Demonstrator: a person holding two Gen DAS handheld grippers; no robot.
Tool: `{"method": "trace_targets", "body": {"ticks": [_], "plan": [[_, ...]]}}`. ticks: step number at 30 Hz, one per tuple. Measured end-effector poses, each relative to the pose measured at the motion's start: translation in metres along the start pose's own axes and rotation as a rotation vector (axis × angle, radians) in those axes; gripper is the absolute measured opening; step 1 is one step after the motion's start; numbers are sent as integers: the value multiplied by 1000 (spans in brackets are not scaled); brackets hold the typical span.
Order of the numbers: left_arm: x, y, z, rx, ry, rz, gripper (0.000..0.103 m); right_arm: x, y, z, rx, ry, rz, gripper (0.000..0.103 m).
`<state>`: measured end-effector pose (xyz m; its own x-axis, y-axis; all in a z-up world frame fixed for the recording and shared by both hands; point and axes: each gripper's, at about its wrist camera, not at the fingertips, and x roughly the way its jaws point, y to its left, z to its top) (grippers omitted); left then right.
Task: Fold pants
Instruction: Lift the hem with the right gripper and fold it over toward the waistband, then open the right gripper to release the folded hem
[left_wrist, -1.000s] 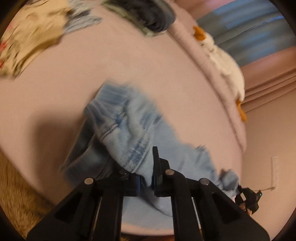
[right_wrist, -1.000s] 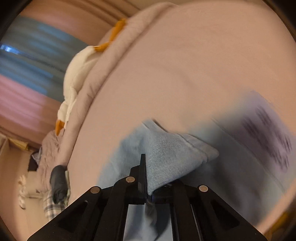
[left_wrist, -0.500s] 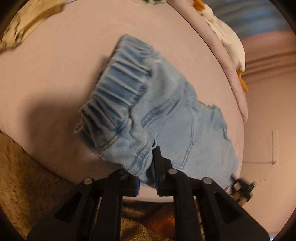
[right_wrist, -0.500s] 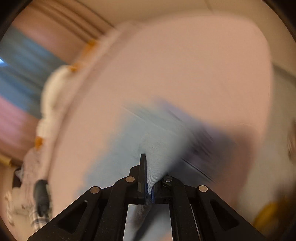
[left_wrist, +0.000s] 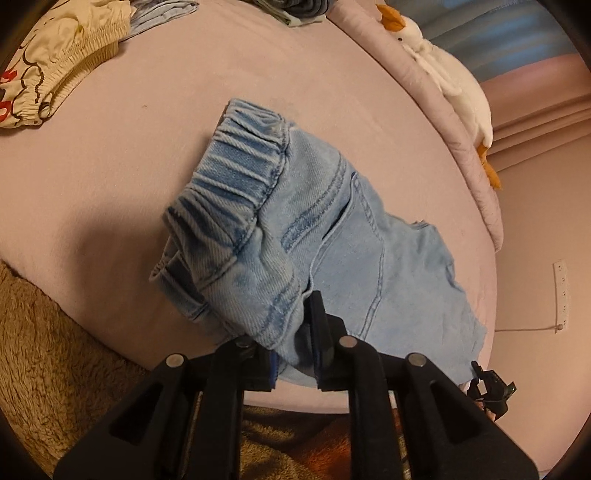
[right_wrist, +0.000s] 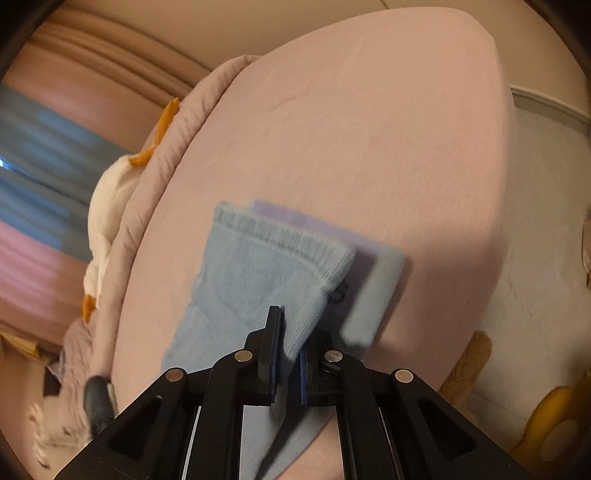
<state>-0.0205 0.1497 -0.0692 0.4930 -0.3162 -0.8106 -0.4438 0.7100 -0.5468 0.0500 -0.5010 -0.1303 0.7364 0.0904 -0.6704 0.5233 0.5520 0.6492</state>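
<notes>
The left gripper (left_wrist: 295, 343) is clamped on the waistband end of the denim pants (left_wrist: 332, 236), lifting it off the pink bed (left_wrist: 110, 147) – likely to carry it across for a fold. The right gripper (right_wrist: 290, 354) pinches the hem end likewise – bare sheet lies ahead, the bed's edge close behind.

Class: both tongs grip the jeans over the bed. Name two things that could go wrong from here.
1. The left tongs pinch the jeans only near the waistband corner, so the denim may slip out.
2. The right tongs hold a bunched hem, so the fold may land crooked on the pink bed.
</notes>
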Motion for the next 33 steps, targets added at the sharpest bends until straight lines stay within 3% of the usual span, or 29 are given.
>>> {"method": "trace_targets", "body": {"ticks": [6,9,14,17,20,26,28,29,30,31,33], "plan": [[-10,-15,-8,81,-54,44,12,-20,24,0,-75,-125,-50,3],[-3,-13,-9,90,-41,67,14,-36,18,-7,-53,-174,-100,3],[13,-3,-8,70,-5,101,16,3,0,-7,-62,-88,-157,2],[10,-9,-8,106,-19,125,16,-2,2,-7,-65,-107,-155,1],[11,-12,-9,120,-31,134,17,-7,12,-7,-117,-146,-205,1],[8,-12,-7,124,-31,122,20,-3,15,-4,-137,-120,-250,1],[2,-15,-8,124,-17,120,31,-10,28,-3,-184,-128,-300,13],[-4,-17,-7,122,-14,111,44,-15,33,-2,-201,-141,-327,20],[-12,-19,-6,116,-26,111,60,-22,42,0,-225,-176,-371,37],[-19,-22,-6,115,-49,116,66,-28,47,2,-238,-206,-395,51],[-34,-33,-4,127,-100,136,70,-36,50,10,-239,-245,-405,55]]}}
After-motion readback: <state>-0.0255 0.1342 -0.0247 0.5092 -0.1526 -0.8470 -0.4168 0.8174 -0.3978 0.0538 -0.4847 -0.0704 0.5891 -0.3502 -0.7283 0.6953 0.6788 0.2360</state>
